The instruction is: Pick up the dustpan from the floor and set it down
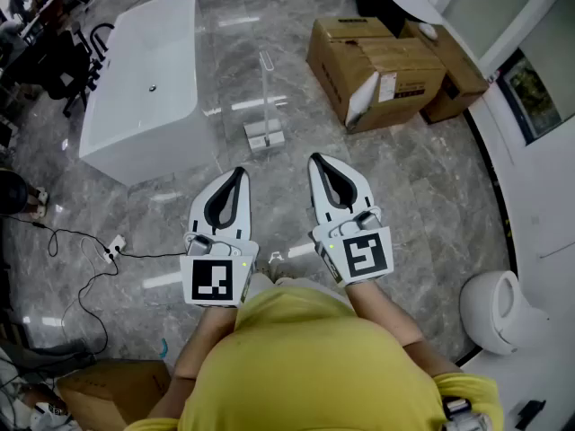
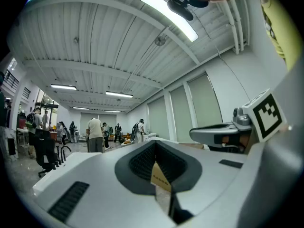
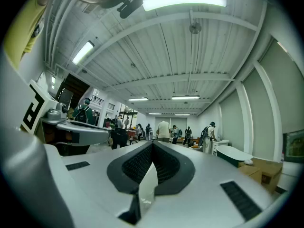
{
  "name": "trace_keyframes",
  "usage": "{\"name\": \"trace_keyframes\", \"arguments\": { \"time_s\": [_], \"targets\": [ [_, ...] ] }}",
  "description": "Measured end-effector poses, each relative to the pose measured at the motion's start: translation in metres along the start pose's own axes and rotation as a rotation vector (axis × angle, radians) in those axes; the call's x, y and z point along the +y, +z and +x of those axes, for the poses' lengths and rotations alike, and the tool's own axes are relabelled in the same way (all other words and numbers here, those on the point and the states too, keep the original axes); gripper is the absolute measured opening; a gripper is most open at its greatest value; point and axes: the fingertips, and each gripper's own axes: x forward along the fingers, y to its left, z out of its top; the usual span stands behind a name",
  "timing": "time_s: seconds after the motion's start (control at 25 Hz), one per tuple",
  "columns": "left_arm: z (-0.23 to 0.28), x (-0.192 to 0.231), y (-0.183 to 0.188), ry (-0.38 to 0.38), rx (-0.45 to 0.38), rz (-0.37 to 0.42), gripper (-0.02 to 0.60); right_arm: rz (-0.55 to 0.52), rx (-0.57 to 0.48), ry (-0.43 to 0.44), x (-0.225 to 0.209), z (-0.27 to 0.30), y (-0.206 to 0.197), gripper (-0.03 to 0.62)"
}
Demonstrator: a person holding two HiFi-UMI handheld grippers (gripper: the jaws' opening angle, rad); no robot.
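One dustpan (image 1: 264,136) stands on floor (image 1: 296,70) between bathtub (image 1: 144,88) and boxes (image 1: 377,65).

Dustpan (image 1: 264,136) on floor (image 1: 269,43) between bathtub (image 1: 144,79) left, boxes (image 1: 377,65) right; toilet (image 1: 494,308) nearer, far right.

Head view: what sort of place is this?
Probably a big indoor hall, perhaps a bathroom-fittings showroom or test space: a white bathtub, cardboard boxes and a polished grey stone floor.
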Motion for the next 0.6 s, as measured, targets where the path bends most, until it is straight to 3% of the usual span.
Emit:
{"name": "trace_keyframes", "arguments": {
  "time_s": [0.12,0.32,0.6],
  "targets": [
    [0.008,-0.005,0.000,-0.019,-0.032,0.005,0.002,0.005,-0.010,-0.008,-0.009,0.003,-0.002,0.009],
    [0.023,0.002,-0.007,-0.018,-0.017,-0.002,0.002,0.033,-0.005,-0.004,-0.022,0.018,-0.012,0.011],
    [0.067,0.040,-0.022,-0.031,-0.025,-0.016,0.002,0.038,0.008,0.005,-0.033,0.074,-0.030,0.029]
  ]
}}
